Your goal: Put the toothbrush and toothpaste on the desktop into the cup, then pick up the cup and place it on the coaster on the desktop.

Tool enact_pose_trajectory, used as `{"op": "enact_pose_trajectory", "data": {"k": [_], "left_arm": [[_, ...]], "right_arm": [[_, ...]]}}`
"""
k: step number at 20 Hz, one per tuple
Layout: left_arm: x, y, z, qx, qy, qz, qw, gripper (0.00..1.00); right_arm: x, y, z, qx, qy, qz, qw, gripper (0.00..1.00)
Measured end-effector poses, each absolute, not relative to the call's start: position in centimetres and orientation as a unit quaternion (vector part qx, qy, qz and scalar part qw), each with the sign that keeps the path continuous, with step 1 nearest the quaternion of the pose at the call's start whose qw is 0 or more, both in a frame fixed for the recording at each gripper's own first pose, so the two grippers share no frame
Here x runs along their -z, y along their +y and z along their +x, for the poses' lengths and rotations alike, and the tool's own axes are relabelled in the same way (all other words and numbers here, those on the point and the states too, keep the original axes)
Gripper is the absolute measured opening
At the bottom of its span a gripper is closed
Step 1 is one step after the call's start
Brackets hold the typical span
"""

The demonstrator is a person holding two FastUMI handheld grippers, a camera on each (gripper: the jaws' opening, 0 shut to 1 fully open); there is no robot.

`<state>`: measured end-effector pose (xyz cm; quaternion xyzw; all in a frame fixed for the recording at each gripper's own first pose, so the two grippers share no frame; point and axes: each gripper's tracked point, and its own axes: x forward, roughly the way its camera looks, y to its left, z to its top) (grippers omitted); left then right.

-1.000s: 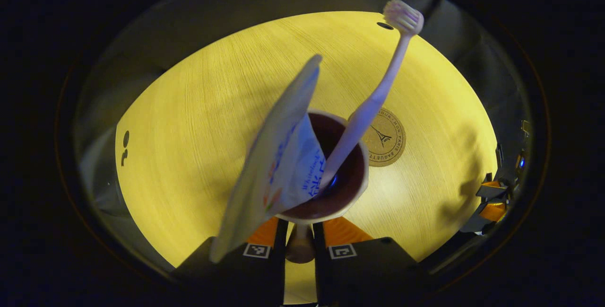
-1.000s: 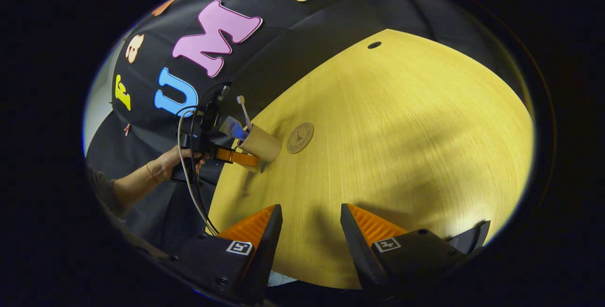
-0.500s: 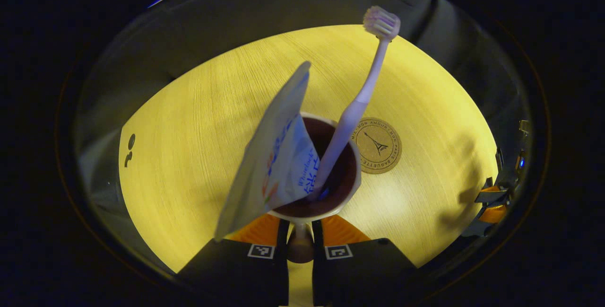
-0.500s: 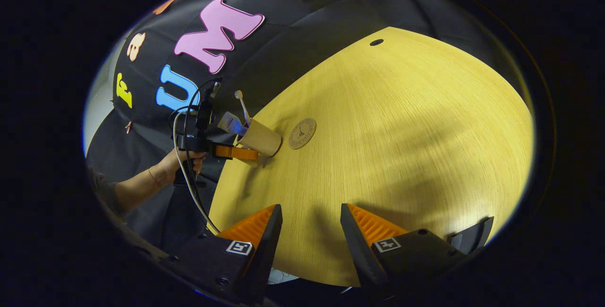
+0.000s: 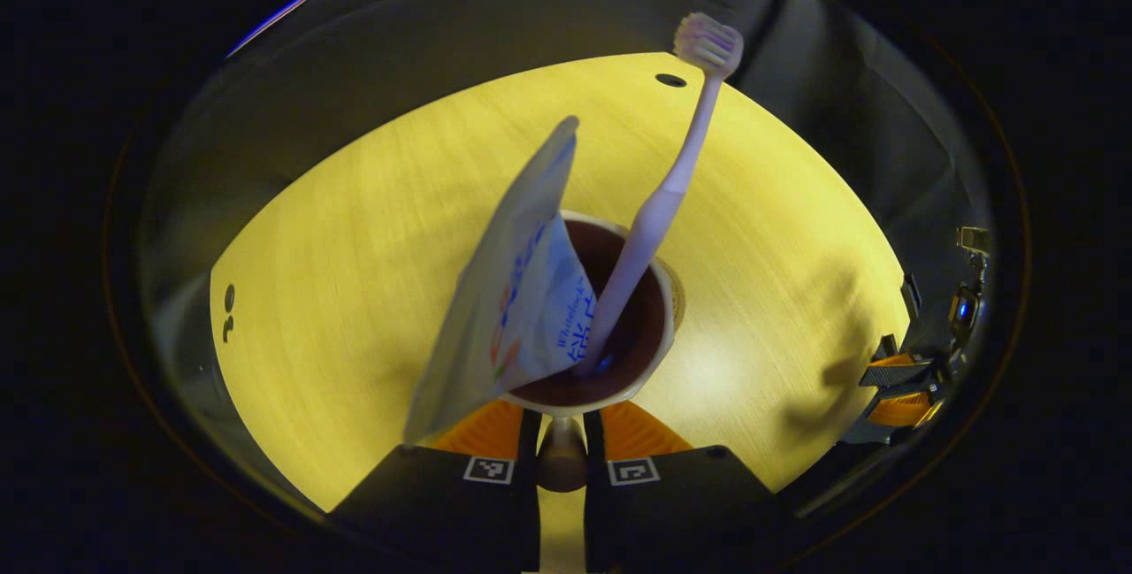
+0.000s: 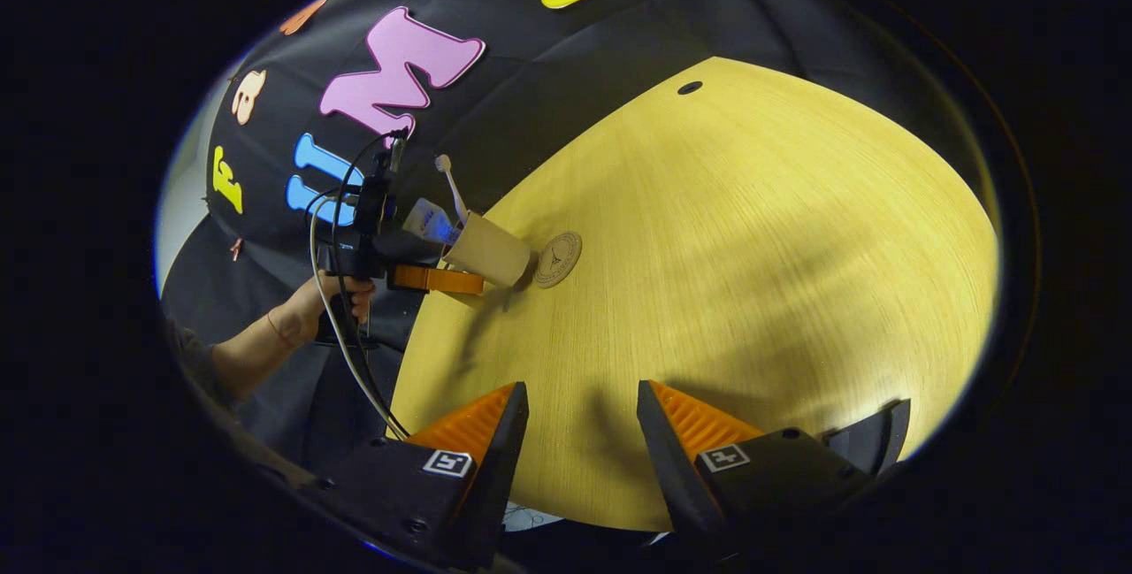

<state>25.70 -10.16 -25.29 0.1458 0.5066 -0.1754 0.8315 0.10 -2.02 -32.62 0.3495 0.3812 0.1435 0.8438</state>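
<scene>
My left fingers grip the cup, brush and paste inside, just short of the coaster. I'd keep it level, centre it beyond the fingers, lower gently, then release. My right fingers hang open, idle.

You moved left gripper with cup sideways toward coaster. In left gripper view, coaster, earlier fully visible beside cup, now mostly hidden behind cup rim. In right gripper view, cup base now overlaps coaster edge; earlier clear gap. Toothbrush leans more upright in cup than a second ago.
</scene>
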Motion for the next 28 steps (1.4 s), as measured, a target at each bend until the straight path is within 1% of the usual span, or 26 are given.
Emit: {"op": "enact_pose_trajectory", "data": {"k": [3, 9, 19, 20, 21, 22, 23, 28], "left_arm": [[25.8, -12.0, 26.1, 0.192, 0.507, 0.16, 0.825, 0.24], [26.5, -14.0, 26.4, 0.205, 0.511, 0.175, 0.816, 0.24], [27.2, -14.5, 26.4, 0.209, 0.515, 0.185, 0.811, 0.24], [27.3, -14.4, 26.4, 0.209, 0.517, 0.186, 0.809, 0.25], [27.2, -14.5, 26.4, 0.209, 0.517, 0.188, 0.808, 0.22], [27.2, -14.4, 26.5, 0.207, 0.515, 0.191, 0.809, 0.3], [27.1, -14.4, 26.6, 0.207, 0.511, 0.192, 0.812, 0.27], [26.2, -13.9, 26.5, 0.203, 0.502, 0.187, 0.82, 0.99]], "right_arm": [[32.8, -3.0, -0.2, -0.13, 0.381, 0.355, 0.844, 0.77], [33.0, -4.2, -0.3, -0.111, 0.38, 0.363, 0.843, 0.77], [33.1, -4.0, -0.3, -0.108, 0.384, 0.367, 0.84, 0.77], [33.1, -4.0, -0.2, -0.107, 0.384, 0.367, 0.84, 0.77], [33.0, -3.8, 0.0, -0.107, 0.384, 0.367, 0.84, 0.77], [32.9, -3.9, 0.0, -0.106, 0.384, 0.367, 0.84, 0.77], [32.9, -3.8, 0.2, -0.106, 0.384, 0.367, 0.841, 0.77], [32.3, -3.4, 0.4, -0.104, 0.382, 0.363, 0.843, 0.77]]}}
